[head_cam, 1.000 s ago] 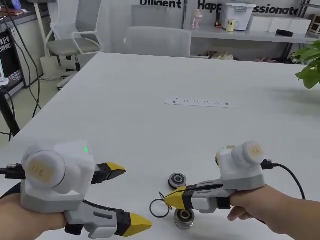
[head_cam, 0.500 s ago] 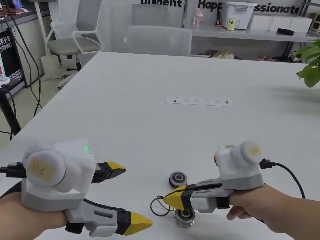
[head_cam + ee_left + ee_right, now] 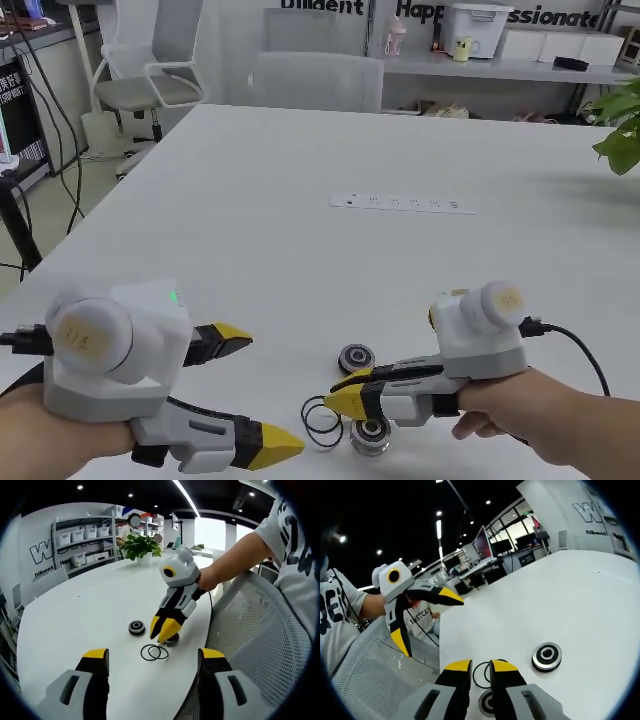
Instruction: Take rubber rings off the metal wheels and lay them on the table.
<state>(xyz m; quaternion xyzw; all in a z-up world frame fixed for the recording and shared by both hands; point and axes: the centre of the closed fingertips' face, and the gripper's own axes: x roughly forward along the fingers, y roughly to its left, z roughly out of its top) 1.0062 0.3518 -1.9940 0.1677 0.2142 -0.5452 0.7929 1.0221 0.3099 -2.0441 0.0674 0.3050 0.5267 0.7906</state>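
White table (image 3: 300, 170), grey office chairs (image 3: 150, 92), plant (image 3: 622, 125), shelving (image 3: 500, 70) behind.

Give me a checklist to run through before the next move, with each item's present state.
1. Rubber rings laid on the table: two lie flat and overlapping, free of the jaws. Ok.
2. Right gripper unloaded: its jaws stand a narrow gap apart with nothing between them. Ok.
3. Left gripper ready: jaws wide open, holding nothing. Ok.
4. Far wheel reachable: it stands clear of both grippers. Ok.
5. Ring on the far wheel: cannot tell.
6. Near wheel bare: it is partly hidden under the right gripper. Cannot tell.
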